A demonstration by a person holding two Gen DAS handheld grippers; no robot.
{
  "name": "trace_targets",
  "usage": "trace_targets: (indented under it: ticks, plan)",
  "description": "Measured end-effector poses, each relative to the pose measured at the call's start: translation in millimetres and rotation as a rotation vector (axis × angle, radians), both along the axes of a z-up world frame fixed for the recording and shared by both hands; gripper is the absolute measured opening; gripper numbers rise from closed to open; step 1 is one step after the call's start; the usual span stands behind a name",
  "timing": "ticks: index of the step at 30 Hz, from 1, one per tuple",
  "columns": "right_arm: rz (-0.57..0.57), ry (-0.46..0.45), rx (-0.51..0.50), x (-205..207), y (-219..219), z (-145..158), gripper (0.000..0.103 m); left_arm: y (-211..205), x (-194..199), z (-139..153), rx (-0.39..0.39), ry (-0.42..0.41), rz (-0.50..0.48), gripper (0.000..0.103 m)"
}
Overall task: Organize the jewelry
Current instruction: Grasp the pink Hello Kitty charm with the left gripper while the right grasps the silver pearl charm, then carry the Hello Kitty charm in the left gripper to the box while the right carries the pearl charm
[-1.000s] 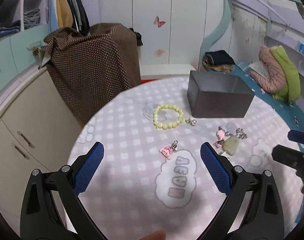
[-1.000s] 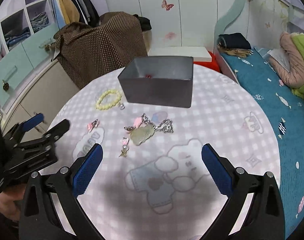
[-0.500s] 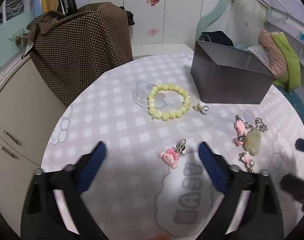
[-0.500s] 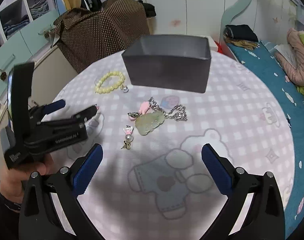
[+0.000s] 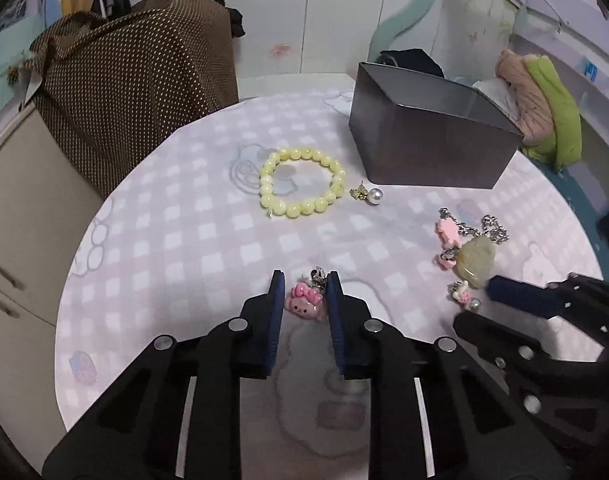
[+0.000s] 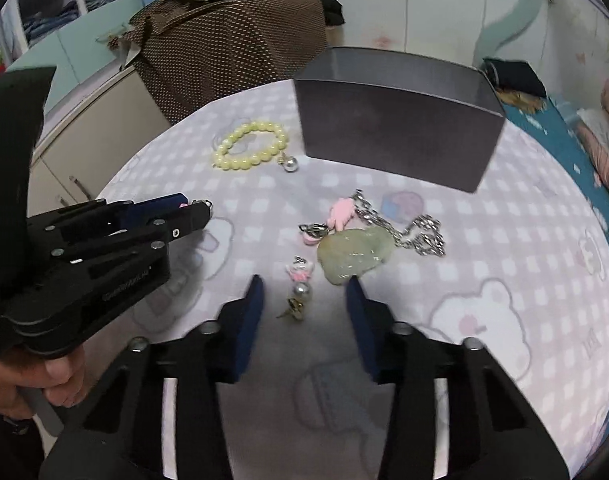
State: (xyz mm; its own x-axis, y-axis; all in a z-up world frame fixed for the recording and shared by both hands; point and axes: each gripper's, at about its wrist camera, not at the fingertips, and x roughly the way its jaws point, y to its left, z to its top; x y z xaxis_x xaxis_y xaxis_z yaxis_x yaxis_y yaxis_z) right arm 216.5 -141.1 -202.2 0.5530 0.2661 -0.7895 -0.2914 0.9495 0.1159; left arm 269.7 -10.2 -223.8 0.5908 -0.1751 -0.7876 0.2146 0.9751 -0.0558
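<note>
Leftmost, the left hand-held gripper (image 5: 304, 294) is clenched on the pink bear charm (image 5: 305, 306) lying on the table (image 5: 184, 248); its side lettering is unreadable. Rightward, the right hand-held gripper (image 6: 304, 294) hangs released around a pearl earring (image 6: 298, 292), beside the jade pendant (image 6: 354, 254).

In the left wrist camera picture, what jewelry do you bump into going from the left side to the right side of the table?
Yellow bead bracelet → pink character clip, between the left hand-held gripper fingers → pearl earring → green stone pendant on its chain.
</note>
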Motion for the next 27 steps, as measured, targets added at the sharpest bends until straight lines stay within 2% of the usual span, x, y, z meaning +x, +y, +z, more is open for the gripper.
trace_targets:
  ticks: [5,11,15,27]
  plan:
    - [0.008,-0.032,-0.051,0,3,-2,0.010,3,-11,4,-0.027,0.004,0.011,0.021]
    - [0.013,-0.031,-0.046,-2,0,-2,0.010,3,-20,13,-0.035,-0.011,0.012,0.021]
    - [0.010,-0.024,-0.007,-5,-6,1,0.010,4,-25,19,-0.042,-0.022,0.015,0.021]
    - [0.008,-0.079,0.090,-16,-32,48,0.010,3,-38,57,-0.073,-0.097,0.002,0.021]
